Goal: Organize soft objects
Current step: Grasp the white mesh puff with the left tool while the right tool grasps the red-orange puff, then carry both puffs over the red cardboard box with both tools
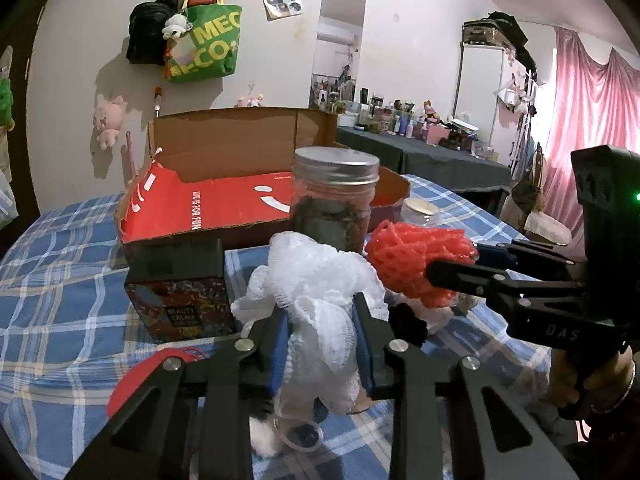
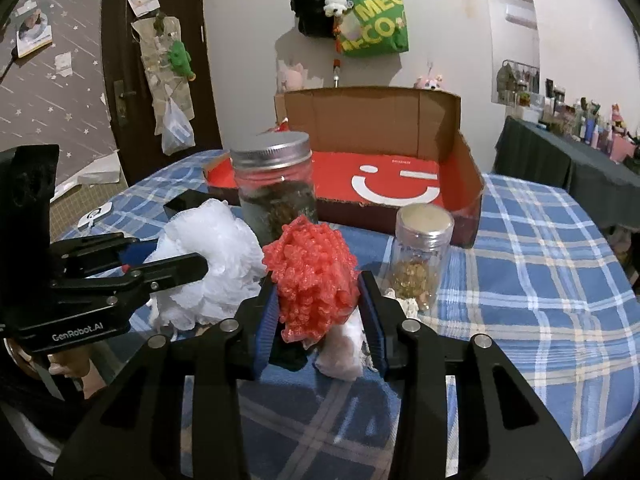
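Observation:
My left gripper (image 1: pixel 322 312) is shut on a white mesh bath puff (image 1: pixel 316 280), whose bulk bulges out above the blue pads. The same white puff (image 2: pixel 212 264) and the left gripper (image 2: pixel 188 268) show at the left of the right wrist view. My right gripper (image 2: pixel 320 292) is shut on a red mesh puff (image 2: pixel 312 276), pinched between its blue pads. In the left wrist view the red puff (image 1: pixel 416 260) sits at the right, held by the right gripper (image 1: pixel 452 260). Behind both lies an open cardboard box (image 1: pixel 224 208) with a red inside (image 2: pixel 400 184).
A large metal-lidded jar (image 1: pixel 334 196) (image 2: pixel 276 188) stands before the box. A small lidded jar (image 2: pixel 422 256) stands right of the red puff. A dark cream box (image 1: pixel 180 292) sits to the left on the blue plaid tablecloth (image 2: pixel 540 280). Small pale and black items lie under the grippers.

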`<state>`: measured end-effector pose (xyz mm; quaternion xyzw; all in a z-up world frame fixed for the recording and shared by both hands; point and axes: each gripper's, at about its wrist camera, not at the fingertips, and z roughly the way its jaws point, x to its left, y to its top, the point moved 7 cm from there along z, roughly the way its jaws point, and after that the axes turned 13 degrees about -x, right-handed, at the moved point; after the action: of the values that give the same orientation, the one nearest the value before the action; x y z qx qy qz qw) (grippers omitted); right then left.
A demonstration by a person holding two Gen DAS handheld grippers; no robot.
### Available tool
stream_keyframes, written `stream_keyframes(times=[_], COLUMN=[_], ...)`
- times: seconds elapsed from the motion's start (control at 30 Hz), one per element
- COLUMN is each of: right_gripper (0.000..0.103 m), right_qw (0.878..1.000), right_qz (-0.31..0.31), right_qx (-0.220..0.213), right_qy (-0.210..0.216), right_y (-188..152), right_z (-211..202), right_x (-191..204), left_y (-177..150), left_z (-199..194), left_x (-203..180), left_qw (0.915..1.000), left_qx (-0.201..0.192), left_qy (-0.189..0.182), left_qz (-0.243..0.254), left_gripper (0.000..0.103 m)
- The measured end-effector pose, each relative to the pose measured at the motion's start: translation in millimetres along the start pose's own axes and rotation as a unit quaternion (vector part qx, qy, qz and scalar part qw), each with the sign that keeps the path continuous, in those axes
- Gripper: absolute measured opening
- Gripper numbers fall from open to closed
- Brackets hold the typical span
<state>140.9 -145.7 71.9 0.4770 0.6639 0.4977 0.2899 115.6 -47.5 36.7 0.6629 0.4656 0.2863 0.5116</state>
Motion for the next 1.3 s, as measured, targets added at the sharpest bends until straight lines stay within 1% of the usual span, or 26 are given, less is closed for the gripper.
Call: stream_keyframes(times=[0.17,0.4,0.6,0.8,0.93,1.07,1.2,1.3], right_gripper=[0.037,0.037,0.037,0.037,0.037,0.037,0.037,0.037], right_qw=[1.000,0.999,0.999,0.997,0.996,0.995,0.995,0.996], right_qz=[0.001,-0.001,0.000,-0.016,-0.031,-0.039,-0.047,-0.049], right_qx=[-0.013,-0.034,-0.053,-0.071,-0.082,-0.089,-0.086,-0.077], right_qy=[-0.004,-0.009,-0.012,-0.018,-0.022,-0.016,-0.009,-0.001], right_y=[8,24,41,60,77,99,121,136], right_z=[-11,-26,-36,-41,-39,-31,-14,3], right_x=[1,-1,-3,-6,-9,-13,-21,-28], left_y=[8,29,52,75,93,112,130,141], left_z=[-10,-33,-52,-61,-59,-51,-32,-19], left_x=[0,5,11,21,29,35,42,44], left_qw=[1.0000,0.9993,0.9980,0.9958,0.9948,0.9945,0.9959,0.9963], left_qx=[-0.007,-0.036,-0.062,-0.087,-0.095,-0.097,-0.081,-0.070], left_qy=[-0.005,-0.005,0.002,0.021,0.023,0.016,-0.005,-0.007], left_qz=[-0.005,-0.002,0.004,0.021,0.030,0.037,0.039,0.050], left_gripper=[0.028,0.027,0.027,0.027,0.027,0.027,0.027,0.027])
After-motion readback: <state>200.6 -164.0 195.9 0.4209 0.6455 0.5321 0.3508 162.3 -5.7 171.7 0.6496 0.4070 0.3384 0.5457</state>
